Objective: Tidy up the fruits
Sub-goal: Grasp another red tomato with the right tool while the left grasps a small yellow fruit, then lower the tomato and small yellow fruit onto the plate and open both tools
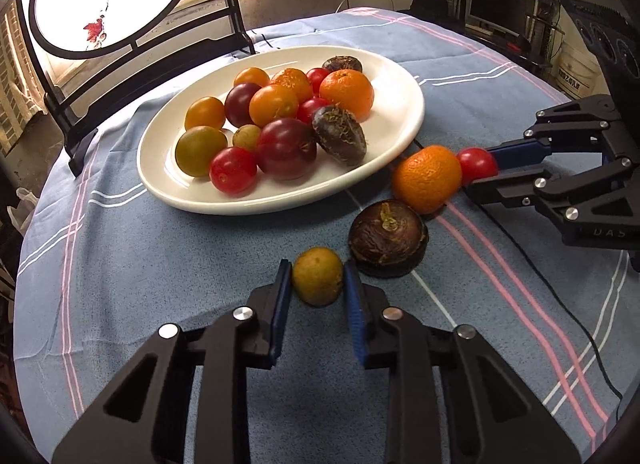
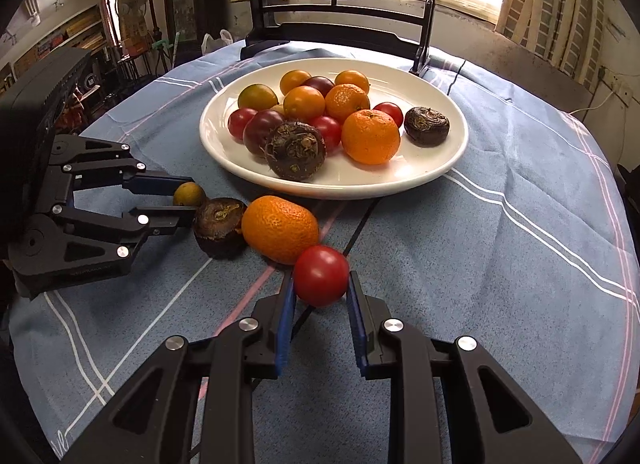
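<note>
Now the tabletop (image 2: 500, 244) carries a big white plate (image 2: 448, 159) piled with fruit, because that is where fruit goes. Four pieces wait beside it in a row. The right gripper (image 2: 321, 296) has its jaws around the red tomato (image 2: 321, 280). The left gripper (image 1: 316, 284) has its jaws around the small green fruit (image 1: 317, 275), ready to lift.

Glossy white plate (image 1: 404, 103); matt woven tablecloth (image 1: 160, 304); smooth shiny tomato (image 2: 321, 281); rough dull water chestnut (image 1: 388, 239).
</note>
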